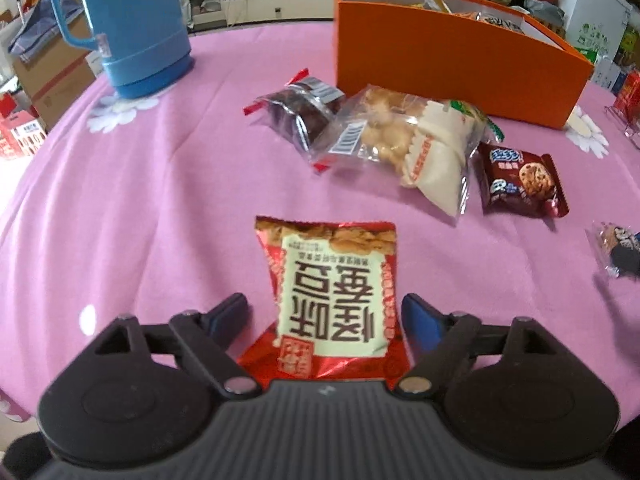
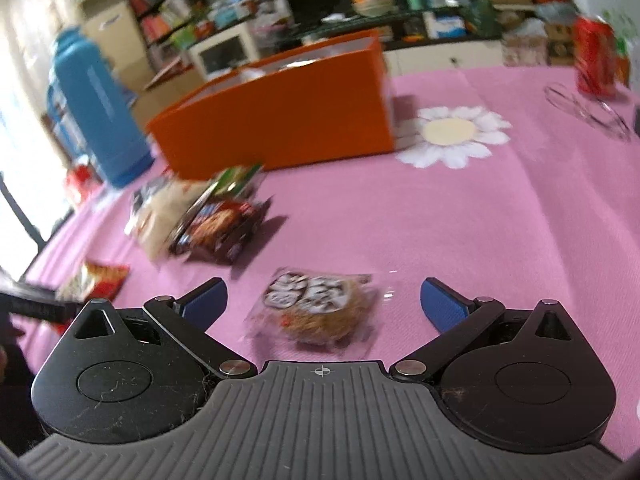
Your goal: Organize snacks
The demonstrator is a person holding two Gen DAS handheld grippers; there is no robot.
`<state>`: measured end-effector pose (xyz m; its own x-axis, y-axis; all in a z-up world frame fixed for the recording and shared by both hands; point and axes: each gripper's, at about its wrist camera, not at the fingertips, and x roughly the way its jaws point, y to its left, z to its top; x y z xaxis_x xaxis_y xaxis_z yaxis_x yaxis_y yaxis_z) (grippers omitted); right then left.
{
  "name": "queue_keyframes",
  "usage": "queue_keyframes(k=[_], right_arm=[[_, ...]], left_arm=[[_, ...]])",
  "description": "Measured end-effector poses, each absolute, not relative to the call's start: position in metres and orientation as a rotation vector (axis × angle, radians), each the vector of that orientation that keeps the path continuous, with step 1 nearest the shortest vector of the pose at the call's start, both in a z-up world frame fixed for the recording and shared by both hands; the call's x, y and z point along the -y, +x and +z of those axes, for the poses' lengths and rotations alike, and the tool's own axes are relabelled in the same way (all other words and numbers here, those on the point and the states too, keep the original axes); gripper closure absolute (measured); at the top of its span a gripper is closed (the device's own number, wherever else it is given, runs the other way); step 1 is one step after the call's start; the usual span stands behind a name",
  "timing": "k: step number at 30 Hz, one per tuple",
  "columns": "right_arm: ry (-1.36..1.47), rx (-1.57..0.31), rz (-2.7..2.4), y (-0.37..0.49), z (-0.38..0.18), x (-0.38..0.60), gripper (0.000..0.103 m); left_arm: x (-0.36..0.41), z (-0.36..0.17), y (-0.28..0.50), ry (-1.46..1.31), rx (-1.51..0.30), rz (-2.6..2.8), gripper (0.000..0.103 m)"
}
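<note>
- My left gripper: jaws wide open, red snack bag between them, not gripped.
- My right gripper: jaws wide open around clear-wrapped pastry, not touching.

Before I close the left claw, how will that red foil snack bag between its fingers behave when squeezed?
The red foil snack bag looks puffed and crinkly, so it will probably dent and feel light. Its glossy film may slip. The left claw stands open around it, so pinching low seems safer.
</note>
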<state>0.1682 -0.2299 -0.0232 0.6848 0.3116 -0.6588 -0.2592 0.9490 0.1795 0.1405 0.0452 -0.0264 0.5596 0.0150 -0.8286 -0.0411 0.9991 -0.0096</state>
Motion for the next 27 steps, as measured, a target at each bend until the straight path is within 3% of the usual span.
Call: queue_keyframes(k=[6,12,19,21,22,24,27], right_arm=[[-0.062,-0.759,0.26,0.164,-0.021,0.207,0.015],[0.144,-0.811,0.142,0.16,-0.014,0.205,0.015],[-0.093,-0.822,0.059,0.169,-0.028,0.178,0.02],[-0.133,-0.813,0.082,0.166,-0.028,0.174,0.03],[-0.144,-0.817,0.091,0.165,-0.026,0.173,0.046],[-0.133,-0.834,0.129,0.163,-0.018,0.175,0.067],[-0.091,-0.864,0.166,0.156,-0.012,0.176,0.073]], left_arm=[[-0.041,-0.028,0.142,-0.028,-0.952,0.029,0.019],[-0.04,-0.028,0.141,-0.031,-0.937,0.031,0.019],[-0.044,-0.029,0.133,-0.021,-0.903,-0.005,0.026],[-0.045,-0.026,0.133,-0.013,-0.894,-0.015,0.042],[-0.045,-0.024,0.134,-0.011,-0.904,-0.027,0.043],[-0.045,-0.022,0.134,-0.008,-0.92,-0.028,0.046],[-0.047,-0.014,0.129,-0.022,-0.917,-0.026,0.051]])
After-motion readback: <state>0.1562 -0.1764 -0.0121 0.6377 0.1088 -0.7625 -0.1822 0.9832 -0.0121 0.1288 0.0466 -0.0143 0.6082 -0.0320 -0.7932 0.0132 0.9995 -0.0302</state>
